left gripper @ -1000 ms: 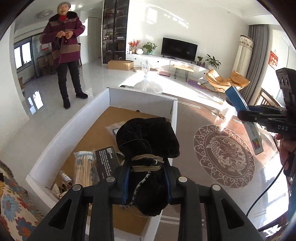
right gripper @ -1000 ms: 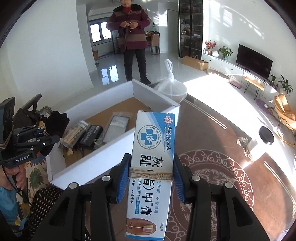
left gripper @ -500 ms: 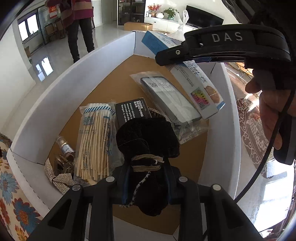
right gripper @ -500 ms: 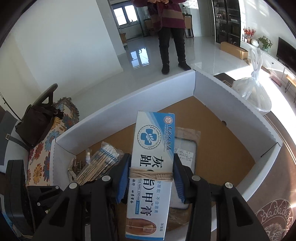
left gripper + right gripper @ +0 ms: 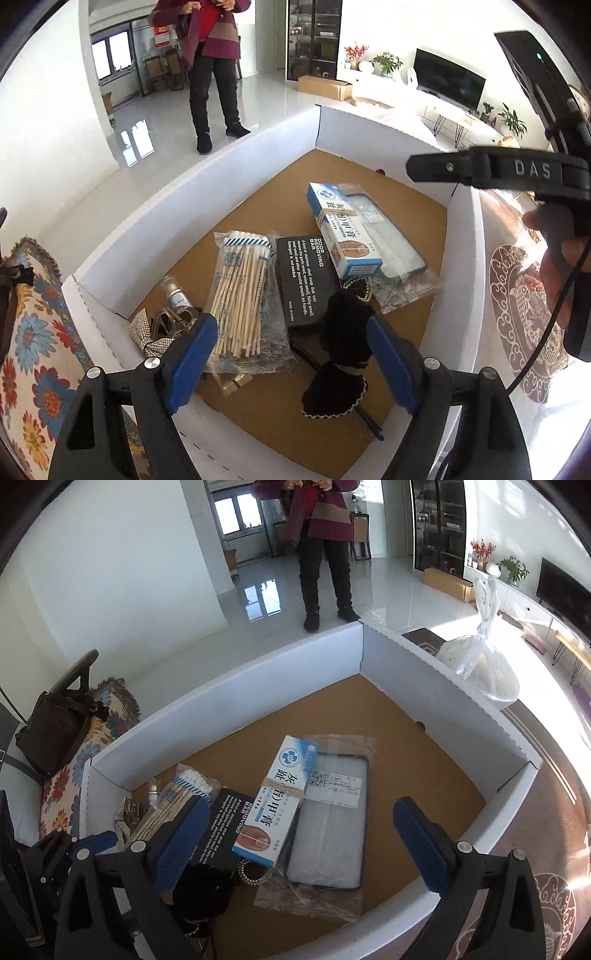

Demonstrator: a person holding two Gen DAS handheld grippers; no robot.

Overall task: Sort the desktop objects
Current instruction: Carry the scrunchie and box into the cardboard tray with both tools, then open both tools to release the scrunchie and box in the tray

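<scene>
Both tongs opening and gripping nothing: black pouch (image 5: pixel 341 332) dropped in the white box (image 5: pixel 192 192) right under left tongs (image 5: pixel 291 354), nail cream carton (image 5: pixel 275 801) lying lengthwise just ahead of right tongs (image 5: pixel 299 845)

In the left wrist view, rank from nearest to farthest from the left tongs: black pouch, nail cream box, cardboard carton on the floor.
1. black pouch, between the opening left tongs, untouched.
2. nail cream box, mid-tray, right of centre.
3. cardboard carton, far floor beyond the tray.
</scene>
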